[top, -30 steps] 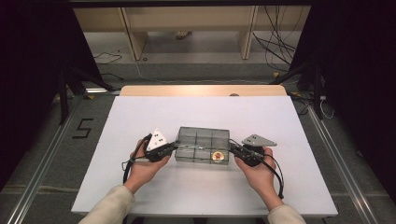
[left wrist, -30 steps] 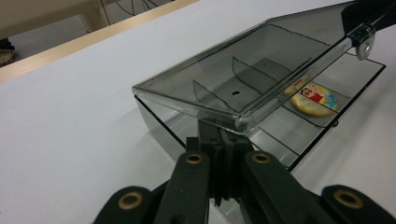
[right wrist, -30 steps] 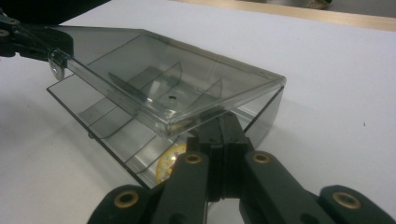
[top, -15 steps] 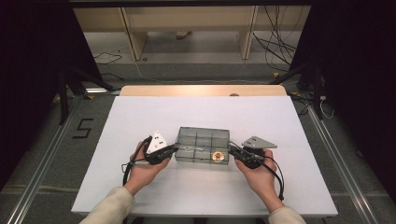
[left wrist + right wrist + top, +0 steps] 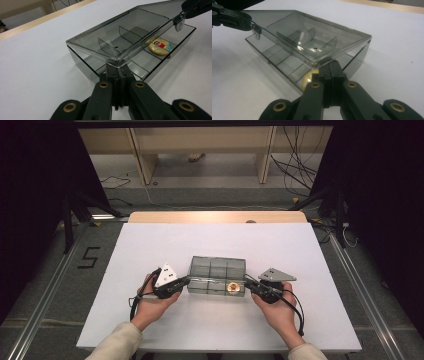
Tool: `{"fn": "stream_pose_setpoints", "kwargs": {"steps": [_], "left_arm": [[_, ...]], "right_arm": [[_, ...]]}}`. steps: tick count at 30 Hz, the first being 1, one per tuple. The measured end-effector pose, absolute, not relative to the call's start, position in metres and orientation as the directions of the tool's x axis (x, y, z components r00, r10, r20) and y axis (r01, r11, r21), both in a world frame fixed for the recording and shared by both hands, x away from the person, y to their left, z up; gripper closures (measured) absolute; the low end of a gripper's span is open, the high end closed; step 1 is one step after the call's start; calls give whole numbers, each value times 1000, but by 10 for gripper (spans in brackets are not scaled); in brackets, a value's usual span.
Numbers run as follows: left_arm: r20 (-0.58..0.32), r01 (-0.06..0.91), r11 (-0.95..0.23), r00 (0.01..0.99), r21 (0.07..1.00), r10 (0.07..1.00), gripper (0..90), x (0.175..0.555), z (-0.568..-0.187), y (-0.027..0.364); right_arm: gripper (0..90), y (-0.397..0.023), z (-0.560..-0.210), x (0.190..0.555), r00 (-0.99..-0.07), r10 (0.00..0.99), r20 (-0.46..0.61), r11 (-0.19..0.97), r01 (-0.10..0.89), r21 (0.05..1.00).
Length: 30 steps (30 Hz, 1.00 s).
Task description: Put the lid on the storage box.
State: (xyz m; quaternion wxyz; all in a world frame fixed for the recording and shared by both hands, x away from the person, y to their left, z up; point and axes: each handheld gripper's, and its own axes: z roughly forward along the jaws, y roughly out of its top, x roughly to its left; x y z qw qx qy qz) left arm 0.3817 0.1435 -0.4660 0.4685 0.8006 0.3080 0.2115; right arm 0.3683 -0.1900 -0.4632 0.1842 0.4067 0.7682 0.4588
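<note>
- High view: the person's forearms come in from the bottom edge, each hand wrapped around a tool. The left tool (image 5: 186, 281) points right at the near left corner of a smoky clear box (image 5: 216, 275); the right tool (image 5: 248, 283) points left at its near right corner. The box sits near the middle of the white tabletop (image 5: 150, 245), toward the person's side.
- Against the earlier high views, hands, tools and box sit where they did; no shift can be made out.
- The lid's tilt is hard to read from above, and a round yellow badge (image 5: 232, 287) is only a small blob.
- Left gripper view: the left tool (image 5: 119, 65) has its jaws fully closed, tips under the near corner of the lid (image 5: 120, 37), which is raised off the box (image 5: 82, 60). Whether they pinch or only prop it cannot be told. The badge (image 5: 160, 46) lies in a near compartment.
- Right gripper view: the right tool (image 5: 329, 65) is likewise closed tight at the opposite lid (image 5: 312, 30) corner; its jaws hide most of the badge (image 5: 308, 77).
</note>
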Motion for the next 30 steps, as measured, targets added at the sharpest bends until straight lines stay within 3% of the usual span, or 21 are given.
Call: {"fn": "stream_pose_setpoints", "kwargs": {"steps": [30], "left_arm": [[49,328,-403,722,854,690,895,377,-470,146]], "right_arm": [[900,-193,-466,365,-608,789,85,283,483,828]]}}
